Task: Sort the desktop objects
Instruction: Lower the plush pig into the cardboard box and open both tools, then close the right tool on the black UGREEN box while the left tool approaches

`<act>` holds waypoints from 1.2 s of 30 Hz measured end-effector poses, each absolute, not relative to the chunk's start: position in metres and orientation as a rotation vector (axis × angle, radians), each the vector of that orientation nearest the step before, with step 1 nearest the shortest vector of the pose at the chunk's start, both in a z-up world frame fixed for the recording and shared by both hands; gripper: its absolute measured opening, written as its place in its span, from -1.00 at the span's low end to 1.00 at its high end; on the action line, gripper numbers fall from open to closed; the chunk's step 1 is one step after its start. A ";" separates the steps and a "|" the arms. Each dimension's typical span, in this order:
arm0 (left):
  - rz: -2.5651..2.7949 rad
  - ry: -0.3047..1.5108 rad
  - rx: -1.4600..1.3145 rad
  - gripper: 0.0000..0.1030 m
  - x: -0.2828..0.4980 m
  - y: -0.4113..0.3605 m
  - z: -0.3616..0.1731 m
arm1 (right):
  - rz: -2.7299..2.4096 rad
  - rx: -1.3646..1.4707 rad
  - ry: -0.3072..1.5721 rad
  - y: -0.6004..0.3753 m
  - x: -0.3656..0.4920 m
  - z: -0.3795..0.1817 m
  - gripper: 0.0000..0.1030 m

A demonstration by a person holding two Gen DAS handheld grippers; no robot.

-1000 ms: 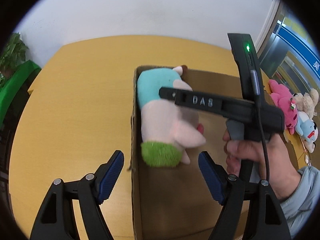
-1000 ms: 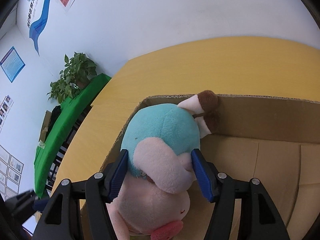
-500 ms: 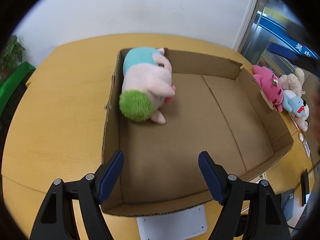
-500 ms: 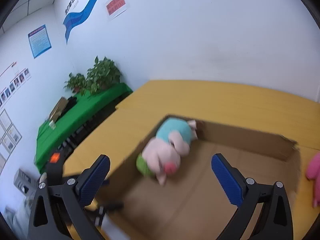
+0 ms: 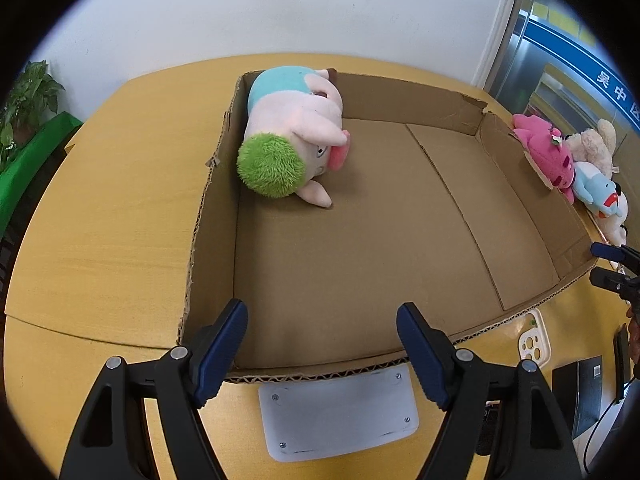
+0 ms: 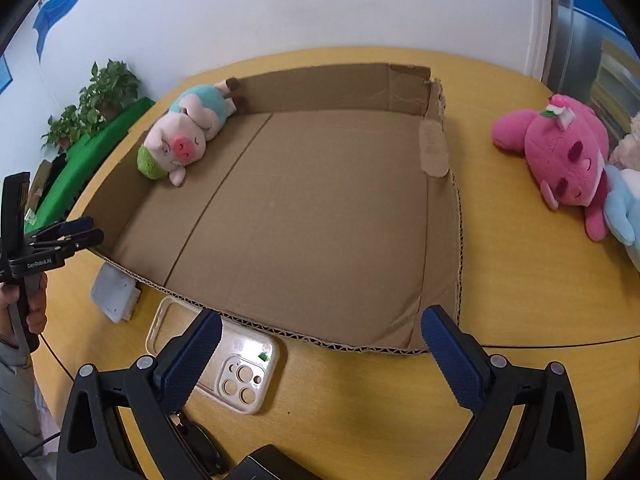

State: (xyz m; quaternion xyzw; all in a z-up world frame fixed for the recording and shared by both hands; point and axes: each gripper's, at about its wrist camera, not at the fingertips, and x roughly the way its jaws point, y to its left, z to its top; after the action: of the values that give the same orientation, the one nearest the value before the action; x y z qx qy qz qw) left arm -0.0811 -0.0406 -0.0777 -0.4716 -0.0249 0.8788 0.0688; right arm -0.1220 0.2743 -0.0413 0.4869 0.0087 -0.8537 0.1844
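Pink plush toy [image 6: 568, 160] lies right of frame on surface [image 6: 520, 280], beside box [image 6: 320, 216]. Looks soft, light; I'd grab round belly. Right tool [image 6: 320, 356] wide open, empty. Left tool [image 5: 320, 344] open, empty.

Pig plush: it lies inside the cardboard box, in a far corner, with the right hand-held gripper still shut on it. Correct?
Not quite. The right wrist view shows the right hand-held gripper open and empty, well away from the pig plush. The plush does lie in a far corner of the cardboard box.
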 end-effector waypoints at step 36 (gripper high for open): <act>2.152 0.088 -1.268 0.52 0.010 0.185 -0.084 | -2.313 1.207 0.131 0.301 0.050 -0.084 0.99</act>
State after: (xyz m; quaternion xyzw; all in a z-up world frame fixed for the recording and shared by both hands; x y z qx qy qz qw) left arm 0.0104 0.1847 -0.0842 -0.4815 0.0334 0.8169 0.3158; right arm 0.0497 0.3014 -0.0836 0.4461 0.0483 -0.8546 0.2616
